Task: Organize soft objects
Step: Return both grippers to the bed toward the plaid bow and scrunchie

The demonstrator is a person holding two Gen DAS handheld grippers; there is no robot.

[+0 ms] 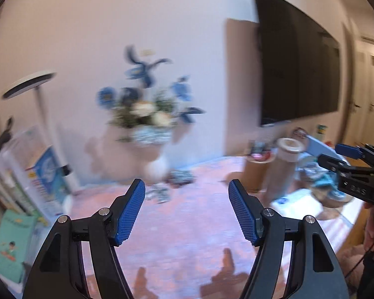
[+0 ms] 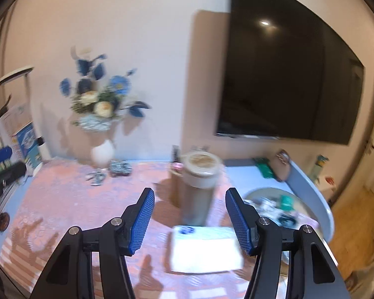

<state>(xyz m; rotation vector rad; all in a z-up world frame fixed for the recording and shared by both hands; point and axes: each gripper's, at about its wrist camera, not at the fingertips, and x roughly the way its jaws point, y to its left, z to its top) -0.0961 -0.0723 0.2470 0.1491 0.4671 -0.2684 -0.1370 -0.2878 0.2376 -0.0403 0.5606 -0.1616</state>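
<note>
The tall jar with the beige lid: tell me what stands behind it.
Behind the tall jar stands a brown cylindrical holder, dark items poking from its top. The jar covers the holder's right side; its contents are too blurred to name. Farther back is the wall.

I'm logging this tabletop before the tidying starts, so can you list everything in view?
vase of flowers: one, white vase, blue and cream blooms, back of table by wall
jar: one, tall, beige lid, mid-table
white pack: one, flat, near table edge
round tray: one, pale blue rim, right, holding small blurred items
television: one, black, on wall
floor lamp: one, white, left
books: several, left
left gripper: blue pads, open, empty
right gripper: blue pads, open, empty
</note>
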